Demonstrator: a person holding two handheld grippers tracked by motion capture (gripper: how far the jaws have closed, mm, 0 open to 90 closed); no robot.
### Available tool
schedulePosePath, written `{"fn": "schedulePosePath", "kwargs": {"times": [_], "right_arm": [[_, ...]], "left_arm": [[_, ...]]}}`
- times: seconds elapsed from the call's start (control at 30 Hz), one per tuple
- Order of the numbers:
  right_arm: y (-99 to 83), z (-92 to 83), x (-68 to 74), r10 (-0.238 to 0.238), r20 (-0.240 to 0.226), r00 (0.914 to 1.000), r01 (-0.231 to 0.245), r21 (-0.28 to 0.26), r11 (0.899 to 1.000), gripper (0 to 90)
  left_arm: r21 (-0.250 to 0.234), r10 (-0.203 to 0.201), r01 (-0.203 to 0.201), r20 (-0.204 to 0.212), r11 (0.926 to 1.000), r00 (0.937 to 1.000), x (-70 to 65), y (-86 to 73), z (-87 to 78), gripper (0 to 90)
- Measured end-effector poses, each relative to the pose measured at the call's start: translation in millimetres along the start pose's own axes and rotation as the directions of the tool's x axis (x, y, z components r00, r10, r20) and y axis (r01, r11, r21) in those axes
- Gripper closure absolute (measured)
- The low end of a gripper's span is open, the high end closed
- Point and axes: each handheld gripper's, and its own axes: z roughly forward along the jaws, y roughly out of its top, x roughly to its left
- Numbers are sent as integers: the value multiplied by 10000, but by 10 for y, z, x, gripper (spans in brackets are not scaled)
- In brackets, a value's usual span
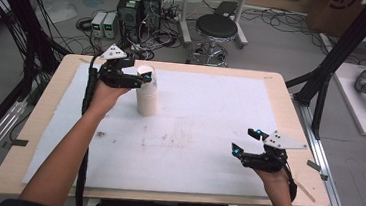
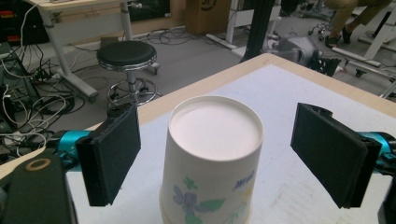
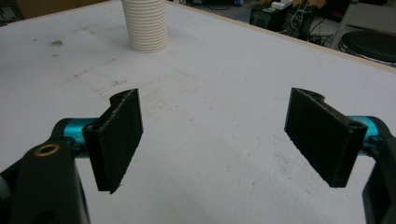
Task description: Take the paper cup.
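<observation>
Cup stack (image 1: 147, 96) stands upside down on the white mat (image 1: 208, 130), toward the far left — bases up, so the top cup (image 2: 212, 158) can be pinched and lifted off. Left gripper (image 1: 140, 78) straddles that top cup, jaws spread, pads (image 2: 112, 156) clear of the paper on both sides; grip not yet made. Right gripper (image 1: 246, 141) waits well apart near the right edge, jaws wide, nothing between — likely ready to receive.
</observation>
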Motion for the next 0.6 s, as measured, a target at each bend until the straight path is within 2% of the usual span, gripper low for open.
{"fn": "schedulePosePath", "kwargs": {"times": [0.2, 0.3, 0.37, 0.43, 0.5, 0.53, 0.6], "right_arm": [[-4, -7, -3, 114, 18, 9999, -114, 7, 9999, 195], [-5, -15, -7, 115, 30, 9999, -115, -1, 9999, 195], [-9, -21, -13, 96, 58, 9999, -96, -15, 10000, 195], [-15, -28, -15, 143, 68, 9999, -143, 0, 9999, 195], [-17, -33, -14, 200, 71, 9998, -200, 13, 9998, 195], [-22, -39, -26, 131, 102, 9999, -131, -29, 9999, 195], [-23, -46, -25, 168, 122, 9998, -167, -18, 9999, 195]], "left_arm": [[468, -213, 219, -139, 9987, 9997, 40, -61, 195, 159], [524, -312, 318, -121, 9981, 9994, 73, -101, 269, 160], [521, -514, 513, 8, 9973, 9987, 90, -126, 308, 165], [425, -504, 495, 205, 9979, 9985, 95, -136, 324, 192], [396, -448, 436, 296, 9983, 9986, 94, -135, 324, 265], [302, -195, 183, 401, 9994, 9990, 70, -129, 329, 296], [270, -34, 22, 433, 9996, 9991, 51, -122, 334, 337]]}}
